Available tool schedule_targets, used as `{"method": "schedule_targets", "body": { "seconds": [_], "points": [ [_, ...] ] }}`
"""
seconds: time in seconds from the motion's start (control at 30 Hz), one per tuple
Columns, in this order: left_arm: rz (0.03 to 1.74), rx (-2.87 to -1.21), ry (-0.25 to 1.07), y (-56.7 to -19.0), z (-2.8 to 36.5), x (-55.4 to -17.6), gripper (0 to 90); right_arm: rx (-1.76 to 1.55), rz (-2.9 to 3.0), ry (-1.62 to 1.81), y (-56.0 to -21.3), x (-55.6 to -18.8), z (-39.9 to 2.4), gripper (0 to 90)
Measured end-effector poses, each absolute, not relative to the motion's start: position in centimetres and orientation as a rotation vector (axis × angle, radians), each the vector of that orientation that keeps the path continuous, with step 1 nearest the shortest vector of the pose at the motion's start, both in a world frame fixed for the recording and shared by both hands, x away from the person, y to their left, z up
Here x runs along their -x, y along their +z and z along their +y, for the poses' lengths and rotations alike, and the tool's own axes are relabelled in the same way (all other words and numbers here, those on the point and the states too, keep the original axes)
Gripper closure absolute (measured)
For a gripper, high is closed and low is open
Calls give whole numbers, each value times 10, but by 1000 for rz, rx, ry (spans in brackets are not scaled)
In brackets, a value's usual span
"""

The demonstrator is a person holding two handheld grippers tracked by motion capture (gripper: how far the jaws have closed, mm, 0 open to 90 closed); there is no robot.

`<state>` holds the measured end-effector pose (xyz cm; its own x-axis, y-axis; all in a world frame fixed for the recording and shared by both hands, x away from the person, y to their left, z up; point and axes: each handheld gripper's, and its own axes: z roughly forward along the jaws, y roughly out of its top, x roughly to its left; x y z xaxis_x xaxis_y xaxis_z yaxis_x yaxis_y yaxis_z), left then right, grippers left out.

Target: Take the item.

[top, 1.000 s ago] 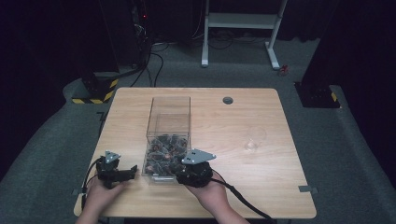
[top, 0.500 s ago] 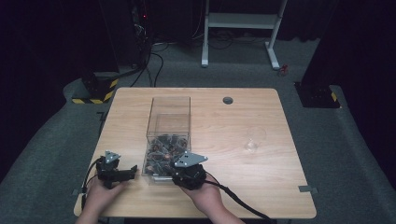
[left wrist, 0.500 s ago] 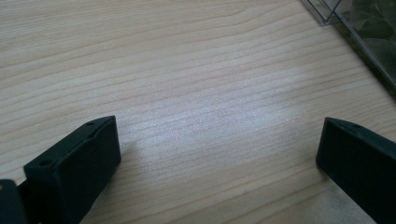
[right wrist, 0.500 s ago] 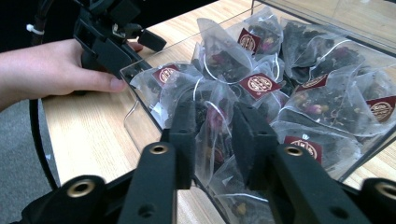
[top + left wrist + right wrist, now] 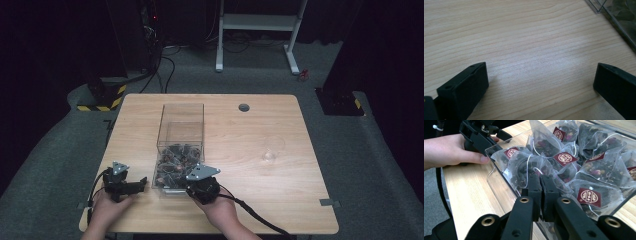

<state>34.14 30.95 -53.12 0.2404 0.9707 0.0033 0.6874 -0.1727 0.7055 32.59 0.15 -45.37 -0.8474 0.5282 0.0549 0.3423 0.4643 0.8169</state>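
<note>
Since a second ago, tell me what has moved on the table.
The right tool slid left along the near edge, toward the clear box of tea bags; its jaws are closed at the box's near wall. The left tool stayed put on the table, jaws open. The box and the small clear cup kept their places.

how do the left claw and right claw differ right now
The left claw has its jaws spread wide over bare table; the right claw has its jaws pressed together. The left claw sits beside the clear box, while the right claw reaches into it among the tea bags. Both are black, hand-held, and near the table's front edge.
</note>
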Motion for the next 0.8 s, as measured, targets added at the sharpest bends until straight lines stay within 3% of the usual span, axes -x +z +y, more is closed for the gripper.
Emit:
{"method": "schedule_targets", "body": {
  "seconds": [0.8],
  "points": [
    [1511,-1934,627,-531,310,-341,0,-730,2481,1383,-449,-323,-3,900]
  ]
}}
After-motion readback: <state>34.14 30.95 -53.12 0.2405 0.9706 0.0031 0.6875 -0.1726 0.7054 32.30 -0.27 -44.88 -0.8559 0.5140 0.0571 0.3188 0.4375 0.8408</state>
